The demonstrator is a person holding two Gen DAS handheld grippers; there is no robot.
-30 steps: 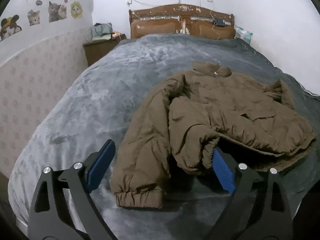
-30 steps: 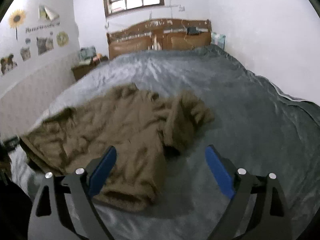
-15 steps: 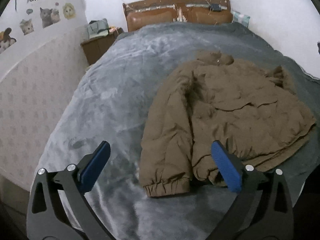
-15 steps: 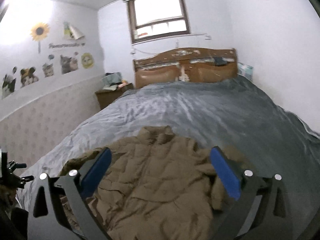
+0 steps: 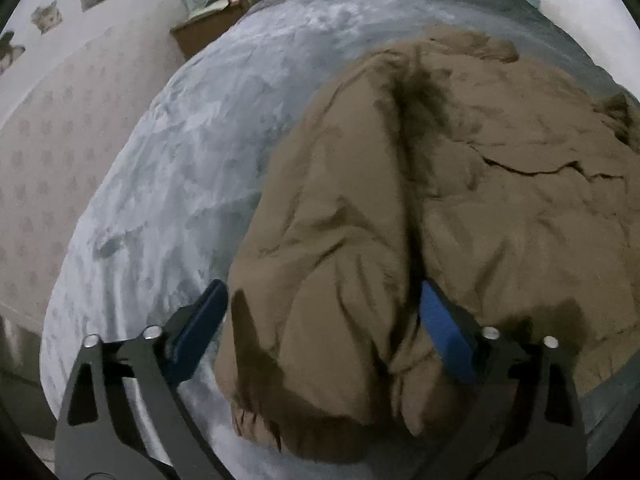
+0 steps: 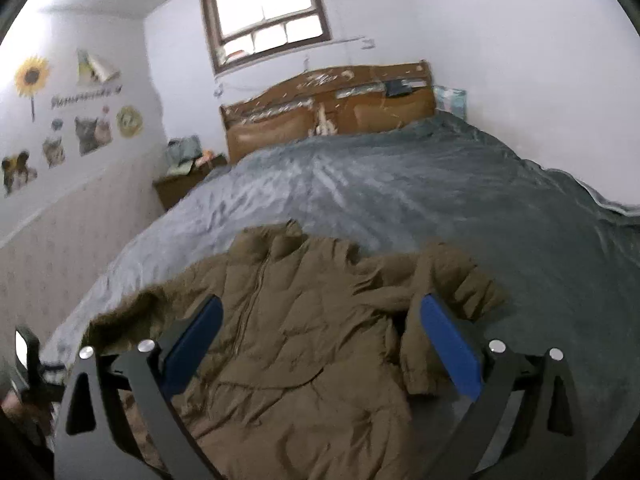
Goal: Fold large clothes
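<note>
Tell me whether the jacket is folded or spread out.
Spread out, not folded: the jacket lies open on the bed, zipper up, both sleeves out at its sides.

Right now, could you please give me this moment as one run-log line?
left gripper: closing, sleeve between fingers | right gripper: open above jacket | blanket: under jacket

Left gripper and right gripper are of identical build. Each has two black skeletal fingers with triangular cut-outs near the base. A flat blue pad lines each fingertip's inner face. Behind each pad sit two round silver screw heads.
</note>
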